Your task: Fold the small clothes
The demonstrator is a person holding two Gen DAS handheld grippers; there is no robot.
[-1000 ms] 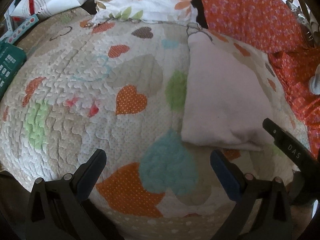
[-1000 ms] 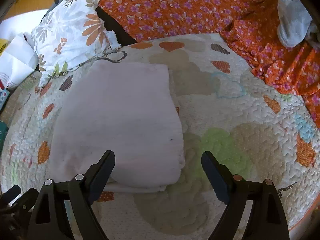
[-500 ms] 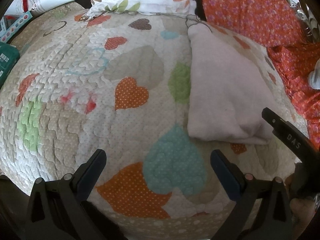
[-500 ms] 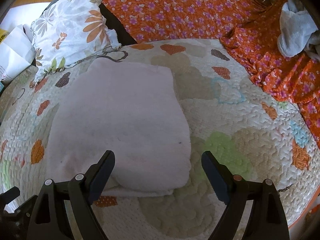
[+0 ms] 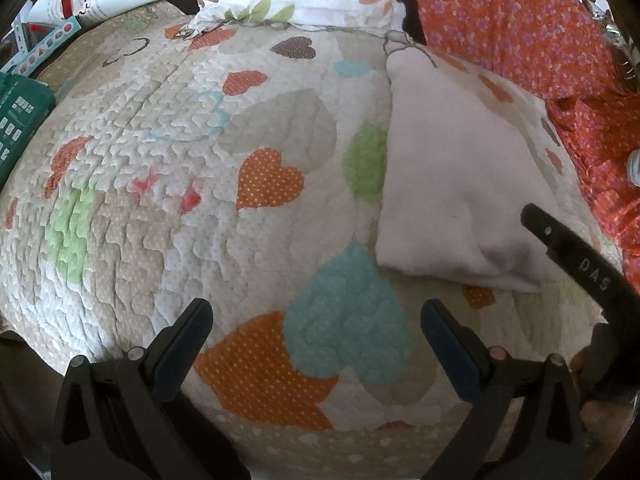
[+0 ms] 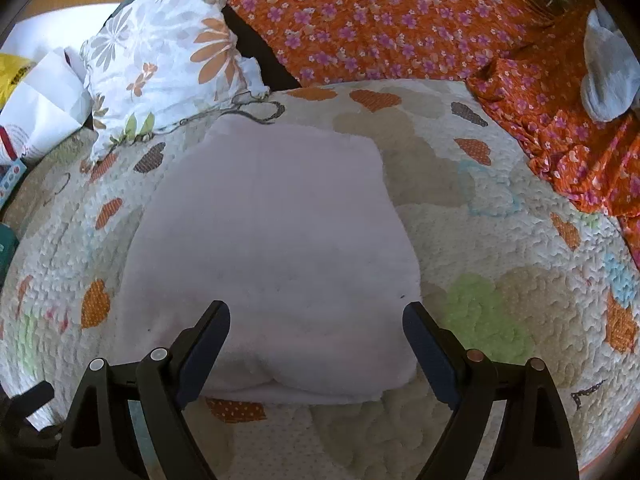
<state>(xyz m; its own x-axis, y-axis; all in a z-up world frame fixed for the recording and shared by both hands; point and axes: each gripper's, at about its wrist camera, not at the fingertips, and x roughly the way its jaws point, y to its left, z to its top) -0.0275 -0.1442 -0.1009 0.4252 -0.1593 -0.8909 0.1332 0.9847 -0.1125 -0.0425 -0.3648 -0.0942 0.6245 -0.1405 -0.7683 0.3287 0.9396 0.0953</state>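
Observation:
A pale pink folded cloth (image 6: 276, 248) lies flat on the heart-patterned quilt (image 6: 480, 248). My right gripper (image 6: 316, 324) is open and empty, its fingers standing either side of the cloth's near folded edge. In the left wrist view the same cloth (image 5: 460, 184) lies to the right. My left gripper (image 5: 316, 320) is open and empty over bare quilt (image 5: 160, 160), left of the cloth. The right gripper's black finger (image 5: 576, 260) shows at the right edge of that view.
A floral pillow (image 6: 160, 60) lies at the back left. Orange flowered fabric (image 6: 400, 16) covers the back and right, with a grey-white sock (image 6: 608, 76) on it. A white paper bag (image 6: 40, 112) and a green box (image 5: 16, 120) sit at the left.
My right gripper has moved closer to the cloth's near edge, now between its fingers. My left gripper has drifted slightly; the cloth has not moved.

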